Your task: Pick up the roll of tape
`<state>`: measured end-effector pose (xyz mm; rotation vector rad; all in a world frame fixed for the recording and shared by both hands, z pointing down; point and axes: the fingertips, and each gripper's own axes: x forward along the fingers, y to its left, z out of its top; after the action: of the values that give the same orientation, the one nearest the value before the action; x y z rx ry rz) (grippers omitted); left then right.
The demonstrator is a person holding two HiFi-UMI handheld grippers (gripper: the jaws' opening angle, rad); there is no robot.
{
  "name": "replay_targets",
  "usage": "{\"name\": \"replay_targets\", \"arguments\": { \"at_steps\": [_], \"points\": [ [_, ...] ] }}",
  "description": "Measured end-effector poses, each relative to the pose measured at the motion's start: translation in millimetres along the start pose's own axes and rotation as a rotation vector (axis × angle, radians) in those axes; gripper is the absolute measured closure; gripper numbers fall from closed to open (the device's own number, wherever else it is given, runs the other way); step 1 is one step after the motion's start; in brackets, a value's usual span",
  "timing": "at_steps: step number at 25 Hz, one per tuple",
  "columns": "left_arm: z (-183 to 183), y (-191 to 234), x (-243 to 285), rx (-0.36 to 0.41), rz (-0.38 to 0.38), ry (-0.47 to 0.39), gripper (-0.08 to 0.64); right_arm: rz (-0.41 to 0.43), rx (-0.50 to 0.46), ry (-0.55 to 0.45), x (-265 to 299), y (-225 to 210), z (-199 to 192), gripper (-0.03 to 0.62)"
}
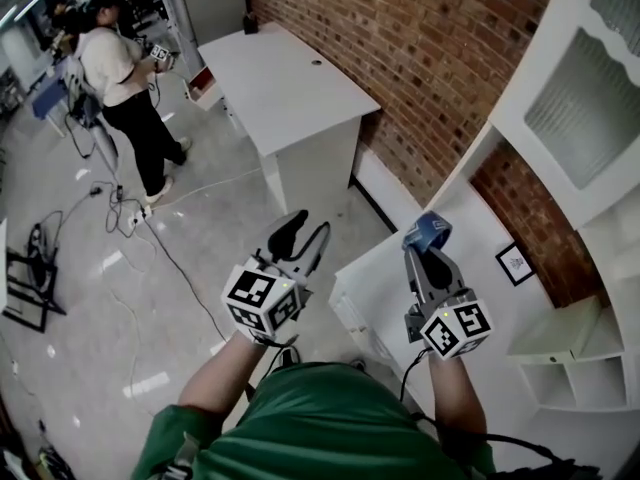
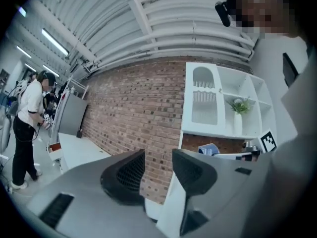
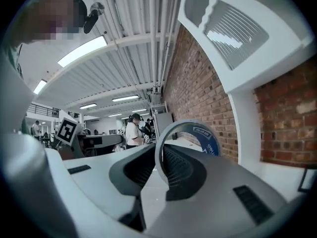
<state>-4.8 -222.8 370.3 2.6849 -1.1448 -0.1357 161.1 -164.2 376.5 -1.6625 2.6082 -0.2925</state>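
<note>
The left gripper [image 1: 305,233] holds its fingers apart; the right gripper [image 1: 428,248] clamps the roll of tape [image 3: 209,137].

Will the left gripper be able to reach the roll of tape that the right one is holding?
Probably yes. The right gripper clamps the roll of tape just beside the left gripper, whose jaws are apart and empty, and only air lies between them.
</note>
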Motion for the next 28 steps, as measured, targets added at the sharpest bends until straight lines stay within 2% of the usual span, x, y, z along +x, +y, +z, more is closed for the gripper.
{"name": "replay_targets", "arguments": {
  "at_steps": [5, 10, 12, 16, 28],
  "points": [
    [61, 10, 8, 0.075, 0.030, -0.123, 0.376, -0.060, -0.104, -0.109, 16, 0, 54, 0.528],
    [85, 21, 17, 0.141, 0.054, -0.153, 0.376, -0.110, -0.131, -0.157, 25, 1, 69, 0.528],
    [88, 32, 17, 0.146, 0.077, -0.155, 0.376, -0.132, -0.170, -0.167, 27, 1, 71, 0.528],
    [80, 49, 8, 0.098, 0.118, -0.151, 0.376, -0.168, -0.194, -0.174, 26, -2, 72, 0.528],
    [68, 59, -16, 0.070, 0.144, -0.127, 0.377, -0.139, -0.180, -0.180, 27, 17, 64, 0.528]
  ]
}}
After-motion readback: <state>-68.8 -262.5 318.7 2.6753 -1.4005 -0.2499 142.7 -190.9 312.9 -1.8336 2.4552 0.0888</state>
